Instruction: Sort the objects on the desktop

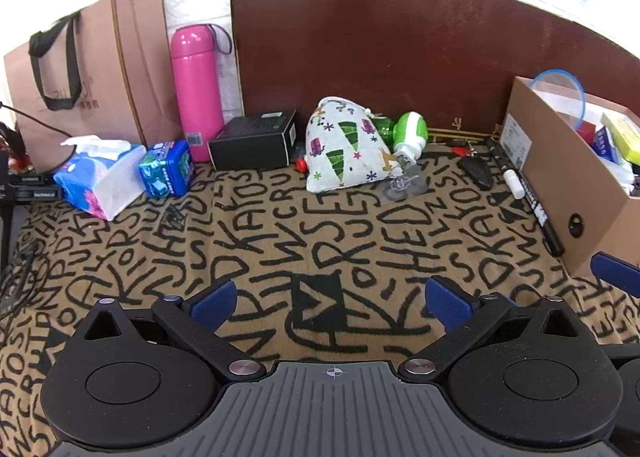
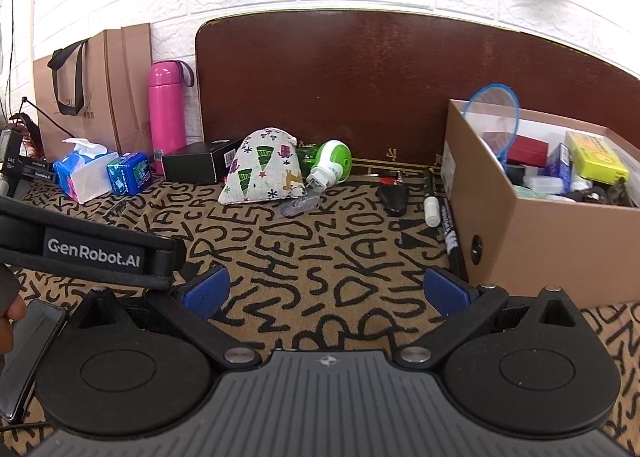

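Note:
My left gripper [image 1: 330, 303] is open and empty, low over the lettered tablecloth. My right gripper [image 2: 326, 293] is open and empty too. A printed cloth pouch [image 1: 346, 147] [image 2: 264, 173] lies at the back middle, with a green and white plug-in device [image 1: 408, 135] [image 2: 330, 163] beside it. A black marker [image 1: 528, 193] [image 2: 444, 217], a white tube [image 2: 431, 209] and a black key fob [image 1: 476, 173] [image 2: 394, 197] lie left of the cardboard box [image 1: 568, 193] [image 2: 528, 229], which holds several small items.
A pink flask [image 1: 196, 89] [image 2: 166, 113], a black box [image 1: 254, 141] [image 2: 200, 163], a blue tin [image 1: 166, 169] [image 2: 128, 173], a tissue pack [image 1: 98, 177] [image 2: 84, 171] and a paper bag [image 1: 88, 73] [image 2: 100, 89] stand at back left. A dark board [image 1: 400, 49] leans behind.

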`<state>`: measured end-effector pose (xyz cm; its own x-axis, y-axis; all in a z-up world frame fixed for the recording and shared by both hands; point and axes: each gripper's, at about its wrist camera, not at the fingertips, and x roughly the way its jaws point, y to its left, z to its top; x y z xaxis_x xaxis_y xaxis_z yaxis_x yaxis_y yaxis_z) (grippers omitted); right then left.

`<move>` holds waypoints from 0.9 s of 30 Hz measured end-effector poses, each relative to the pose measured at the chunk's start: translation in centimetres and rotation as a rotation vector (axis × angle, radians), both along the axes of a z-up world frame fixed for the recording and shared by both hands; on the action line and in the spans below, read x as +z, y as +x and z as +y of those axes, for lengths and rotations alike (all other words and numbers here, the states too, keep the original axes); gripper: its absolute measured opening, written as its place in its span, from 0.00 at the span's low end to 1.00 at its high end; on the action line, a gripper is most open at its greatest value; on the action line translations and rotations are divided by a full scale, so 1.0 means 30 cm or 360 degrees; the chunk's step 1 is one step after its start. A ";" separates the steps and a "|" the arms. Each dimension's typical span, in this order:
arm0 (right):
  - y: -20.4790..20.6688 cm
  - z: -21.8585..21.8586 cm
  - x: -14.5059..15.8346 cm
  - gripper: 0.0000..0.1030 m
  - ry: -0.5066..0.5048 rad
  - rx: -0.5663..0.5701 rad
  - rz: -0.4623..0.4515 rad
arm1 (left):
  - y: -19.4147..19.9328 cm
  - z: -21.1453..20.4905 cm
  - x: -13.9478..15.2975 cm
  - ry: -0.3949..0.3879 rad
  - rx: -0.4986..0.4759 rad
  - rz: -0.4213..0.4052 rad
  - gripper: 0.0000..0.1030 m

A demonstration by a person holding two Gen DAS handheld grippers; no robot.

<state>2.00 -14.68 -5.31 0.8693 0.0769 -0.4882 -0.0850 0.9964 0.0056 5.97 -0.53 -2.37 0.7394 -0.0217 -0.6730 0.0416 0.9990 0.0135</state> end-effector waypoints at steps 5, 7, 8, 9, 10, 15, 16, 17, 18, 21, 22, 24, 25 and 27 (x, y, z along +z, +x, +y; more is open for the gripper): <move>0.065 0.021 -0.006 1.00 -0.0026 0.0060 -0.0008 | 0.085 0.025 -0.016 -0.0034 0.0024 0.0077 1.00; 0.097 0.024 -0.005 1.00 -0.0032 0.0095 -0.0016 | 0.119 0.030 -0.017 -0.0037 0.0036 0.0090 1.00; 0.113 0.027 -0.005 1.00 -0.0037 0.0109 -0.0020 | 0.131 0.031 -0.018 -0.0037 0.0037 0.0096 1.00; 0.132 0.028 -0.006 1.00 -0.0041 0.0125 -0.0023 | 0.147 0.033 -0.018 -0.0039 0.0035 0.0101 1.00; 0.152 0.029 -0.007 1.00 -0.0044 0.0140 -0.0026 | 0.163 0.035 -0.019 -0.0041 0.0034 0.0105 1.00; 0.268 0.034 -0.017 1.00 -0.0049 0.0254 -0.0054 | 0.255 0.067 -0.021 -0.0107 0.0008 0.0107 1.00; 0.295 0.039 -0.021 0.99 -0.0056 0.0276 -0.0059 | 0.279 0.074 -0.020 -0.0122 0.0001 0.0100 1.00; 0.319 0.044 -0.026 0.98 -0.0064 0.0296 -0.0063 | 0.305 0.079 -0.020 -0.0122 -0.0005 0.0089 1.00; 0.346 0.051 -0.030 0.97 -0.0077 0.0311 -0.0062 | 0.326 0.077 -0.021 -0.0111 -0.0004 0.0078 1.00; 0.422 0.068 -0.046 0.91 -0.0105 0.0372 -0.0057 | 0.405 0.079 -0.031 -0.0084 0.0001 0.0068 1.00; 0.451 0.073 -0.053 0.90 -0.0114 0.0389 -0.0049 | 0.431 0.078 -0.037 -0.0084 -0.0007 0.0067 0.99; 0.494 0.077 -0.070 0.85 -0.0116 0.0429 -0.0036 | 0.474 0.078 -0.048 -0.0122 -0.0069 0.0072 0.98; 0.515 0.081 -0.076 0.83 -0.0122 0.0450 -0.0028 | 0.496 0.075 -0.055 -0.0139 -0.0103 0.0078 0.96; 0.548 0.091 -0.086 0.79 -0.0155 0.0504 -0.0028 | 0.531 0.069 -0.065 -0.0144 -0.0138 0.0074 0.94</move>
